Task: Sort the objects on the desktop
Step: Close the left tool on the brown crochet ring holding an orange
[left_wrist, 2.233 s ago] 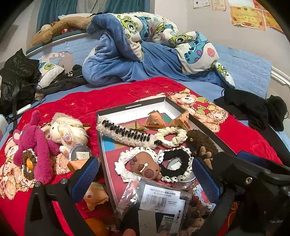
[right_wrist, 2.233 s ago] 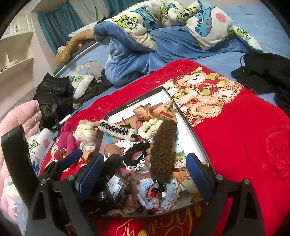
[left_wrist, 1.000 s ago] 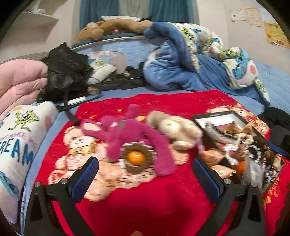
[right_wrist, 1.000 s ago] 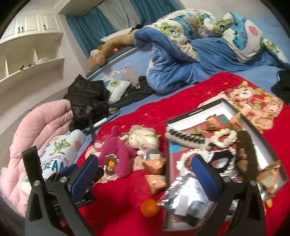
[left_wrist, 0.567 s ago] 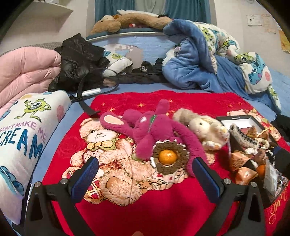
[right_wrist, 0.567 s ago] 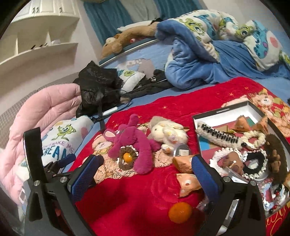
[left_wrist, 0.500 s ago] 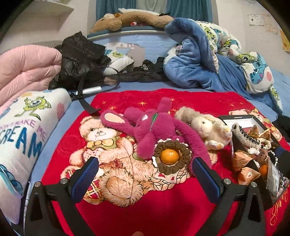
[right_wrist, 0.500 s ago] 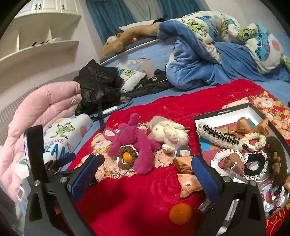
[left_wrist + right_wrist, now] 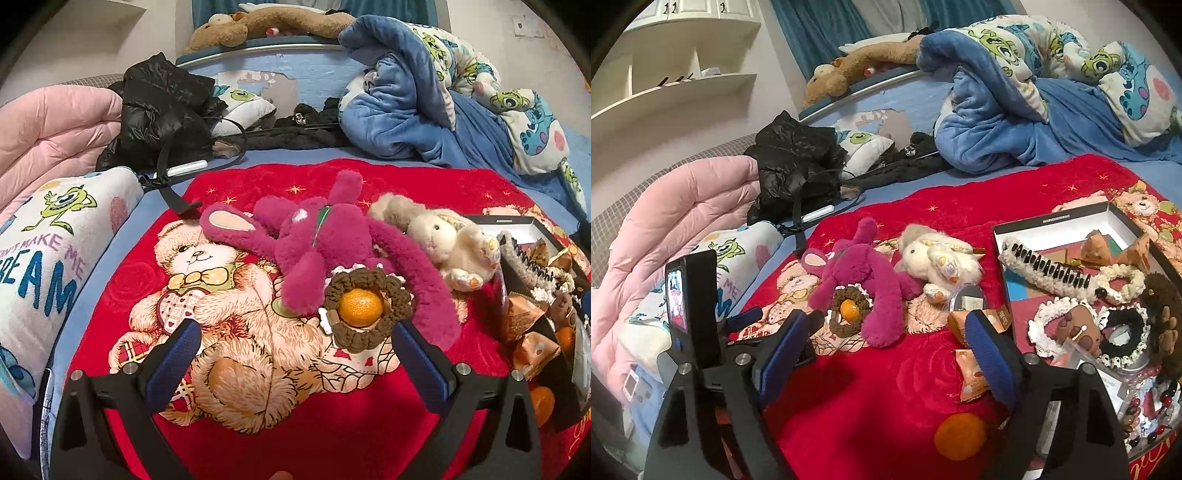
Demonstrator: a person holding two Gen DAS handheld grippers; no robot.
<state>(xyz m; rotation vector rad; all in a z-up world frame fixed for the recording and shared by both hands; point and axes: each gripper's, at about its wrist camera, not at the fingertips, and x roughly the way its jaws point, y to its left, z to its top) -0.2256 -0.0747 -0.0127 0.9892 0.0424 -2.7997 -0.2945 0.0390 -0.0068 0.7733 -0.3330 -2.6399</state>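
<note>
A magenta plush rabbit (image 9: 314, 240) lies on the red bear blanket (image 9: 332, 435), with a brown crochet ring (image 9: 369, 308) holding a tangerine (image 9: 361, 307) on it. A cream plush (image 9: 443, 236) lies to its right. My left gripper (image 9: 295, 354) is open and empty, just in front of the ring. In the right wrist view my right gripper (image 9: 882, 354) is open and empty above the blanket, with the rabbit (image 9: 864, 280), cream plush (image 9: 938, 258) and a loose tangerine (image 9: 960, 435) around it. The black box (image 9: 1052, 218) of hair ties lies at the right.
Orange snack packets (image 9: 971, 376) and a round tin (image 9: 966, 301) lie by the box. A pink quilt (image 9: 672, 221), black jacket (image 9: 794, 166), cartoon pillow (image 9: 44, 243) and blue blankets (image 9: 406, 103) ring the blanket. The left gripper body (image 9: 694, 295) stands at the left.
Both grippers swung left from the box toward the plush toys. The left gripper has since come closer to the crochet ring with the tangerine.
</note>
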